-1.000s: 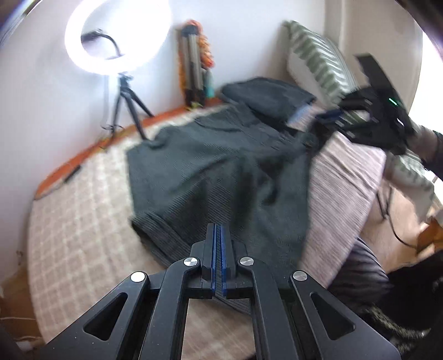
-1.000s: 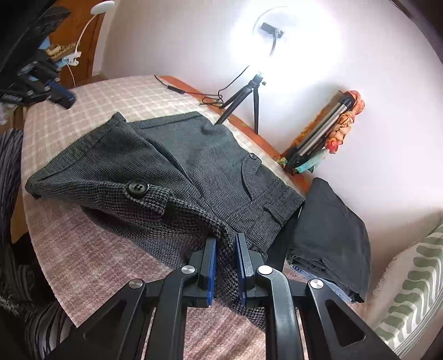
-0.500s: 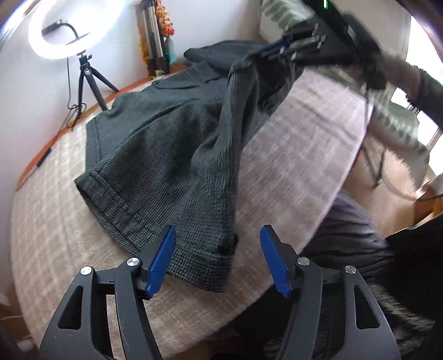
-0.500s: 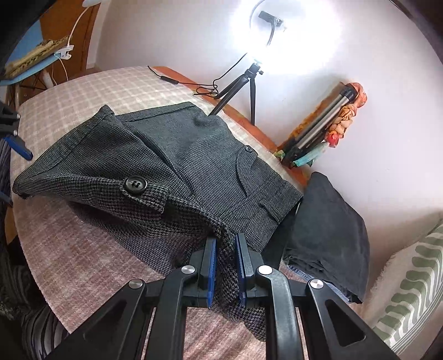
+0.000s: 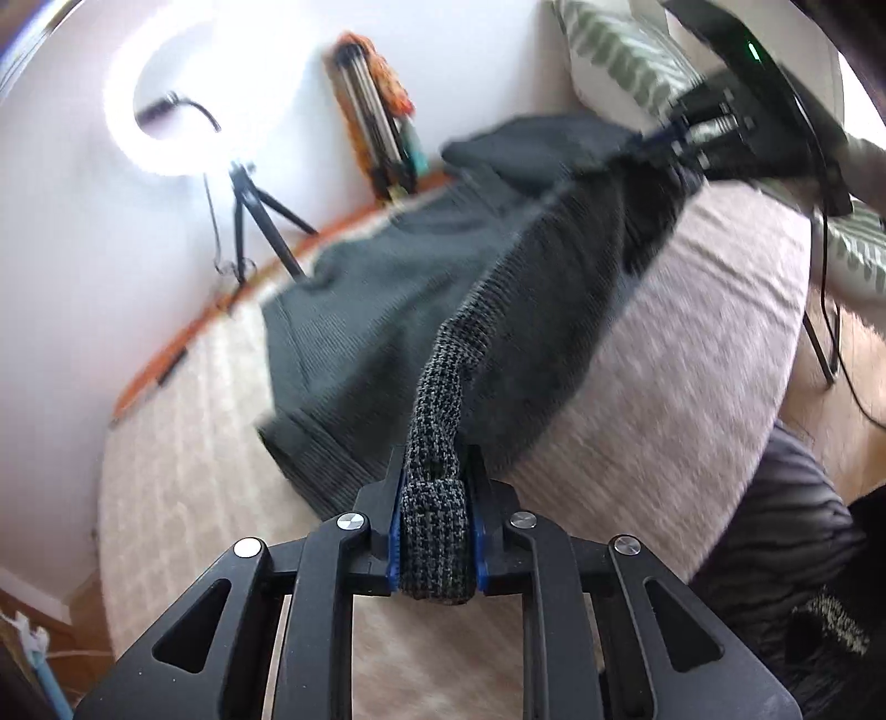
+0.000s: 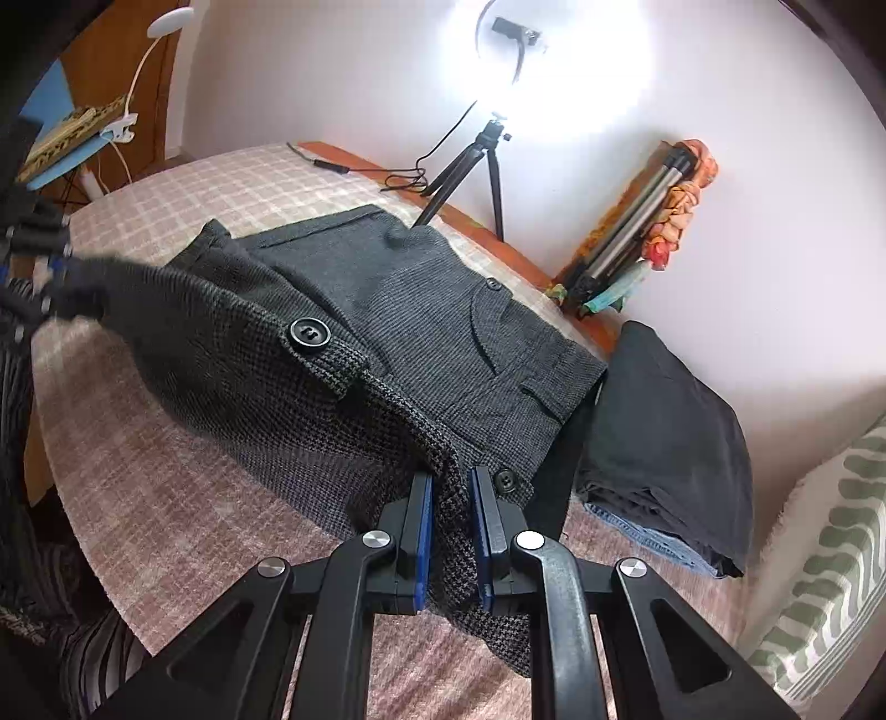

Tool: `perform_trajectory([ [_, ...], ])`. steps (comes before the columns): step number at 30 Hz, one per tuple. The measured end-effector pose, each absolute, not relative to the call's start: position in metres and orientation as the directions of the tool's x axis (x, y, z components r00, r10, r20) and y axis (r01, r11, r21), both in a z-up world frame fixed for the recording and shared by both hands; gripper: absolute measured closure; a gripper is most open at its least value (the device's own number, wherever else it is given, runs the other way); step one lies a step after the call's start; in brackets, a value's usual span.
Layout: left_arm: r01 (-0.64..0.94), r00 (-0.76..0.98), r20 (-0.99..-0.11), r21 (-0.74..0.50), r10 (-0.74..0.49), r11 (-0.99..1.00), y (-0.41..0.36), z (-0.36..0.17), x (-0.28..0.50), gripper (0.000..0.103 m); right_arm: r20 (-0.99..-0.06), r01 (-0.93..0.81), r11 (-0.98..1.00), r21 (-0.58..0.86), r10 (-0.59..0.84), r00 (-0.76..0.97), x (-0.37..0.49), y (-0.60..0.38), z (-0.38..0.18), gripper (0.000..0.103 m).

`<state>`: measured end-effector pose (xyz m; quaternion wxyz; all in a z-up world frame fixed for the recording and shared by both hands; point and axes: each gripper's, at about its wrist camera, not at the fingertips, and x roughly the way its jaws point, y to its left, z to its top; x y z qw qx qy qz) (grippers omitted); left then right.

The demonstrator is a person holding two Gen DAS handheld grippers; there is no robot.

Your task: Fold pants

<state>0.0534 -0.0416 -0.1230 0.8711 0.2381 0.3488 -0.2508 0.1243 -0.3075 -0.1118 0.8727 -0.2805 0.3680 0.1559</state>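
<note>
Pants (image 6: 421,343) lie across the checked bed (image 6: 183,443), waistband end toward the dark folded pile (image 6: 670,443), hem end away from it. One leg rests flat; the other is lifted and stretched taut between both tools.

Left tongs (image 5: 437,531) — jaws closing, the rolled houndstooth hem already bunched between the blue pads (image 5: 394,531) and filling the gap. Right tongs (image 6: 449,531) — pinching the waistband fabric just beside the small button (image 6: 505,481), on the near side of the pile. The larger button (image 6: 310,334) sits on the raised flap farther from the pile.

Step in hand, as judged: the lengthwise fold, upper leg gripped at hem and waist, ready to be laid over the flat leg.

Next move calls for both hands to travel together toward the ring light (image 6: 554,50), keeping the cloth taut so the raised leg settles edge to edge on the lower one. The left grip should be firm before any pull; the thick hem roll could slip. Release only once the seams line up.
</note>
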Motion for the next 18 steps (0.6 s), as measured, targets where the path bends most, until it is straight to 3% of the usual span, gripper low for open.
perform_trajectory([
  [8,0.570,0.709,-0.643,0.277,-0.292,0.774,-0.039,-0.076,0.102,0.088,-0.667,-0.422,0.813,-0.401,0.057,0.743,0.139,-0.312,-0.076,0.092],
  [18,0.520,0.772,-0.584,0.355,-0.250,0.777,-0.045,-0.048,0.194,0.088,-0.588,-0.348,0.798,-0.492,-0.010,0.809,0.217,-0.302,-0.035,0.092],
])
